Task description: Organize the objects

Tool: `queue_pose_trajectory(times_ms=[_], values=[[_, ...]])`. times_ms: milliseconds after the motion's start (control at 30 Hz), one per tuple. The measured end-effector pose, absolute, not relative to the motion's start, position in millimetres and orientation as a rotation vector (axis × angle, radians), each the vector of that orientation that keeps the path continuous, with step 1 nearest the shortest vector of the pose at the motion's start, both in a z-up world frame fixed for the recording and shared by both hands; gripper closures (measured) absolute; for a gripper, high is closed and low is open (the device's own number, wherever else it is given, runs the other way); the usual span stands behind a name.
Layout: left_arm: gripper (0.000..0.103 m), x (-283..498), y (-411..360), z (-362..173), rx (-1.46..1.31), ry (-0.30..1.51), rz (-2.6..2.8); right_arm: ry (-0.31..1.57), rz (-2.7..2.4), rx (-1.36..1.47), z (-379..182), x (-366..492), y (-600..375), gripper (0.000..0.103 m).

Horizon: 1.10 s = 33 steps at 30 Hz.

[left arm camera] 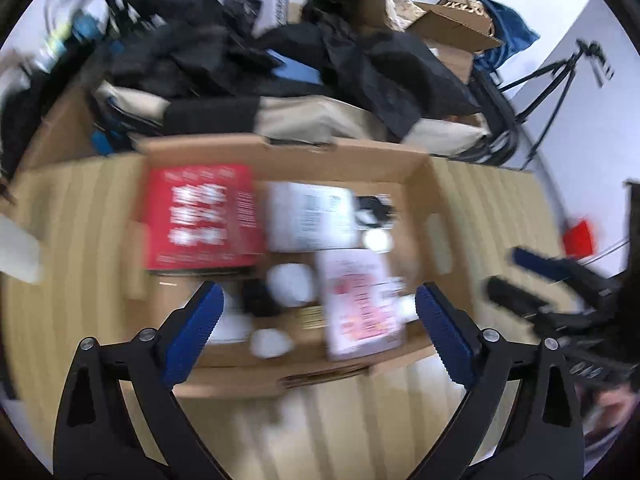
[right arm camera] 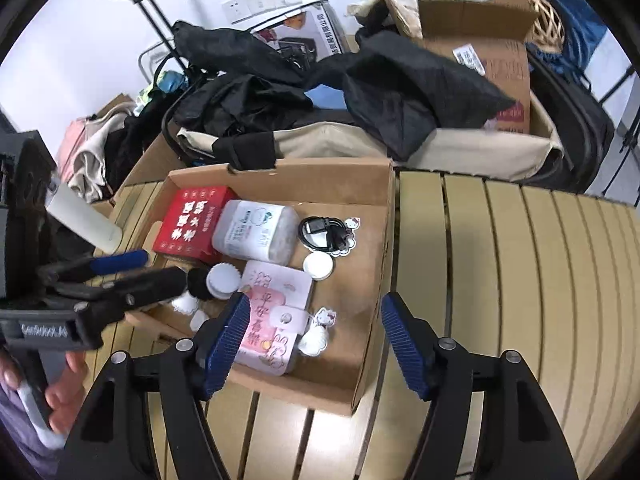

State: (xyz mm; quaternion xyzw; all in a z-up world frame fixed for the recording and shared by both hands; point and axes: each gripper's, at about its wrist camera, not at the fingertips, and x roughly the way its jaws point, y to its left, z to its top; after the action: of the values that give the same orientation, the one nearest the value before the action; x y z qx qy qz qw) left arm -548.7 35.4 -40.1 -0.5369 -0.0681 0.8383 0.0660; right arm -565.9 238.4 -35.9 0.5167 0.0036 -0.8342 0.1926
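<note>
A pale slatted counter (right arm camera: 500, 264) carries a shallow open cardboard box (right arm camera: 360, 184) that lies directly on its slats just ahead of the right fingers (right arm camera: 230, 336), while a white cylindrical bottle (right arm camera: 86, 216) sits off to their far left by the counter's edge.

My left camera looks steeply down along my left tool (left arm camera: 318, 308) onto the cardboard box (left arm camera: 280, 156) on the slatted worktop (left arm camera: 72, 208), close above its near edge and blurred. My right camera looks down along my right tool (right arm camera: 314, 320) from farther right, near the box's right wall. Both views share the box, the red carton (right arm camera: 188, 222) and the dark clutter at the far side.
</note>
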Motion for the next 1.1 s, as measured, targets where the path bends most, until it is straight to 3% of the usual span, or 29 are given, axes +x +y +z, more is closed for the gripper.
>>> queue_pose_trajectory(times_ms=[100,200,367,467,900,1100], values=[[0.007,-527,12,-18,-1.634,-0.080,2.615,0.095,-2.370,1.472,-14,-551,236,0.030],[0.004,-497,-16,2,-1.626,-0.082,2.649,0.129,-2.387,1.449,10,-534,244,0.025],[0.002,-444,-55,34,-1.588,-0.008,2.727,0.140,-2.425,1.452,40,-502,264,0.025],[0.002,-419,-69,51,-1.584,-0.057,2.743,0.164,-2.458,1.429,57,-480,270,0.025],[0.000,-300,-59,124,-1.451,-0.110,2.783,0.086,-2.509,1.233,126,-367,285,0.025],[0.000,-205,-53,137,-1.243,-0.019,2.931,0.096,-2.519,1.090,137,-272,292,0.022]])
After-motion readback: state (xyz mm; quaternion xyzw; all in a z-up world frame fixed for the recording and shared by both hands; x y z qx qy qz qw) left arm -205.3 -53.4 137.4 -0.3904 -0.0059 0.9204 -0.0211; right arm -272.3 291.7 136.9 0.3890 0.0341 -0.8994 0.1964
